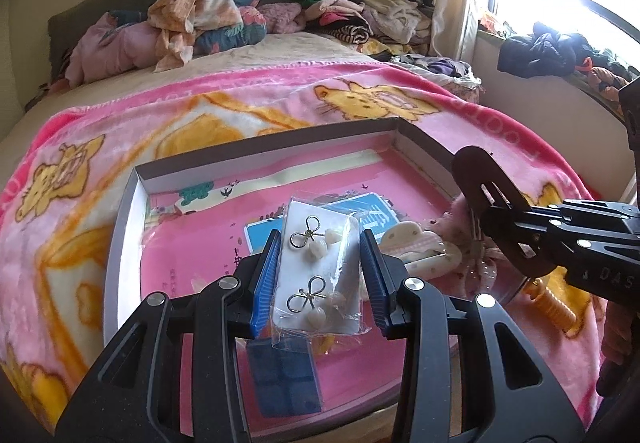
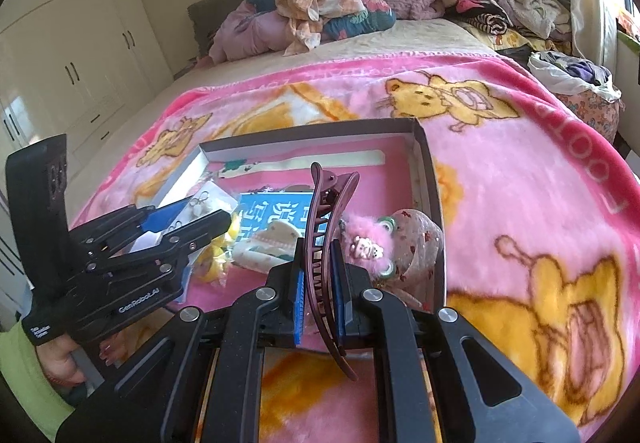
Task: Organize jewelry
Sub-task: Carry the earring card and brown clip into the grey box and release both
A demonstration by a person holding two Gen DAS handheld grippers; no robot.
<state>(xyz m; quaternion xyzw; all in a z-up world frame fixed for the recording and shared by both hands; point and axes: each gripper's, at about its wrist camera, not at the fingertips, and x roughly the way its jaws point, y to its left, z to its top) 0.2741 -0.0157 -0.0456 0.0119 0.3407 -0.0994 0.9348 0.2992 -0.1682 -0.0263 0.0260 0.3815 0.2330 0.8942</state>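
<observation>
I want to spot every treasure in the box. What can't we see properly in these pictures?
- Blue case, left view: left tool and earring packet cover its top.
- Yellow thing, right view: mostly behind the left tool.
- Orange thing, left view: right tool hides most.
- Blue card: writing partly covered by hair clip.

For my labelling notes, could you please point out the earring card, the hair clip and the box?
earring card [image 1: 316,271], left wrist view, white card between the bows.
hair clip [image 2: 320,259], right wrist view, toothed middle.
box [image 2: 424,159], right wrist view, right wall.
</observation>
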